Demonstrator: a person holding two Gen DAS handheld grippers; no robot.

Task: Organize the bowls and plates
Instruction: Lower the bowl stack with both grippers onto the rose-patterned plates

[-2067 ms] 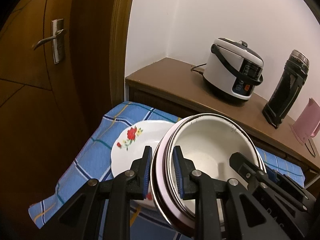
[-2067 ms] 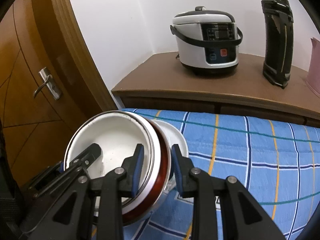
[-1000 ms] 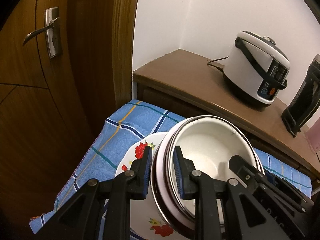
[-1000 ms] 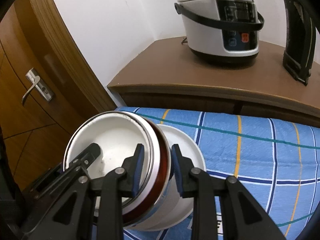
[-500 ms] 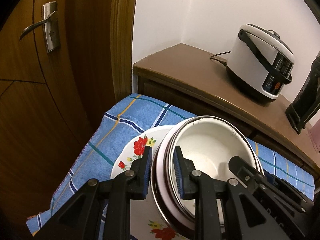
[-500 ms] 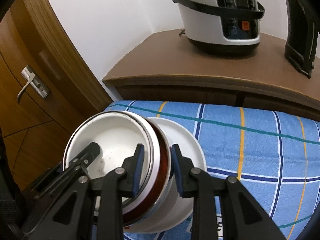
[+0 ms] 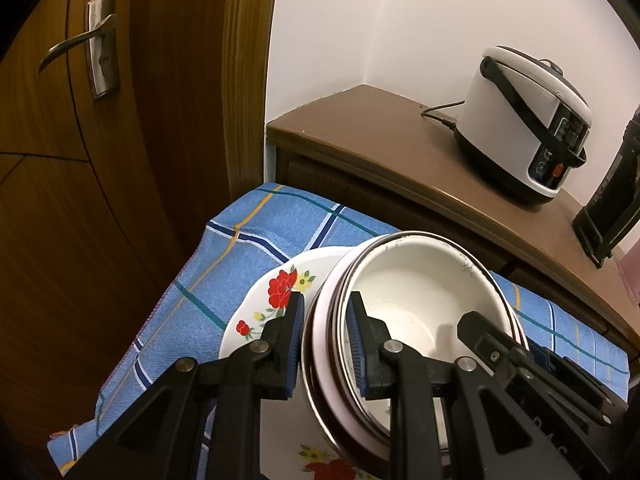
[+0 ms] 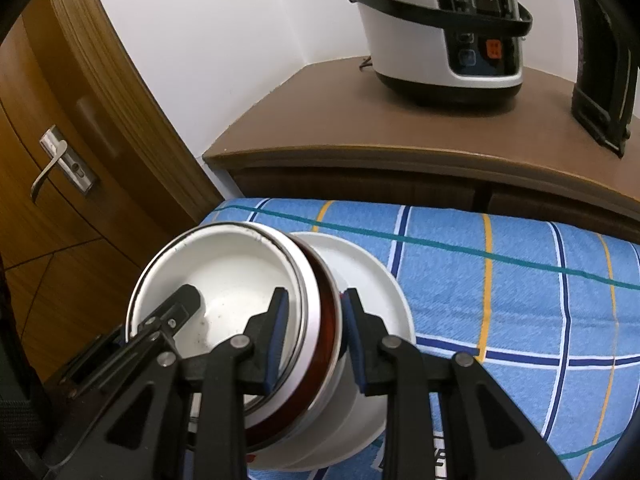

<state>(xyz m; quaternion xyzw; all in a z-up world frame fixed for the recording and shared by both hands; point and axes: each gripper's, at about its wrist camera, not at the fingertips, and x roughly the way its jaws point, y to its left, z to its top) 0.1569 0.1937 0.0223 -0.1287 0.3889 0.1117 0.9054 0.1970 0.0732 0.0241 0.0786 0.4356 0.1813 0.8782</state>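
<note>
A stack of nested bowls (image 7: pixel 416 308), white inside with metal and dark red rims, is held between both grippers. My left gripper (image 7: pixel 326 344) is shut on the stack's left rim, and my right gripper (image 8: pixel 312 334) is shut on the right rim of the same bowls (image 8: pixel 224 280). Under the stack lies a white plate with red flowers (image 7: pixel 276 292) on the blue checked cloth (image 7: pixel 240 264). In the right wrist view the white plate (image 8: pixel 360 276) shows just behind the bowls. Whether the bowls touch the plate is hidden.
A brown cabinet (image 8: pixel 400 128) stands behind the cloth-covered table, with a white rice cooker (image 8: pixel 440 28) and a black flask (image 8: pixel 604 64) on it. A wooden door with a metal handle (image 7: pixel 80 52) is to the left. Blue cloth (image 8: pixel 520 280) spreads to the right.
Both grippers, with the bowl stack between them, have drifted slightly over the flowered plate; the plate now shows more to the left. The grips are unchanged.
</note>
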